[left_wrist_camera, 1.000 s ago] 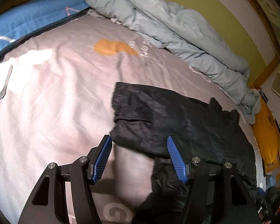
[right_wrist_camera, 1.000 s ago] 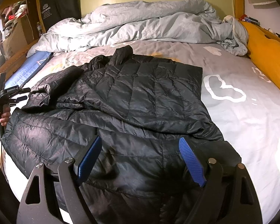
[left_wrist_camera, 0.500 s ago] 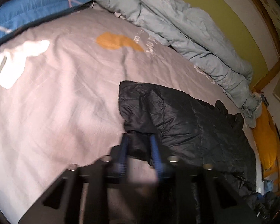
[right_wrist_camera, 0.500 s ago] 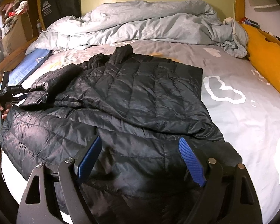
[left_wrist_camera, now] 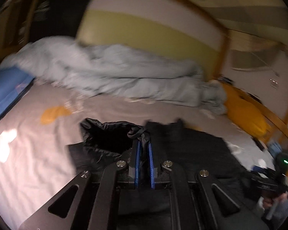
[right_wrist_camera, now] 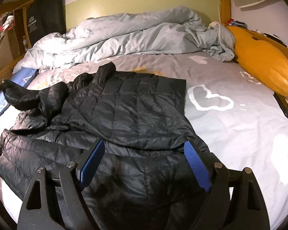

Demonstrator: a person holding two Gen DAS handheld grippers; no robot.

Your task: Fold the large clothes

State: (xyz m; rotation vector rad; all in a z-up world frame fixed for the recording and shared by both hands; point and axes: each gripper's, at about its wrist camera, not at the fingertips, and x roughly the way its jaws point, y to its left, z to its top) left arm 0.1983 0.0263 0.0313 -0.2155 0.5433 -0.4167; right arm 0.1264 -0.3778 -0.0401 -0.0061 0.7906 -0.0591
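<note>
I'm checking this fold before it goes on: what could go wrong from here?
The left gripper, whose jaws have just closed, pinches only a thin edge of the black jacket's sleeve; the slick fabric may slip out mid-lift. The right gripper is open above the black jacket, so nothing pins it and the body may drag along the bedsheet.

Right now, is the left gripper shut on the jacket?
Yes: the left gripper has just closed, pinching a fold of the black jacket.

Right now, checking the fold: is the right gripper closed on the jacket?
No, the right gripper's fingers stand wide apart above the black jacket.
</note>
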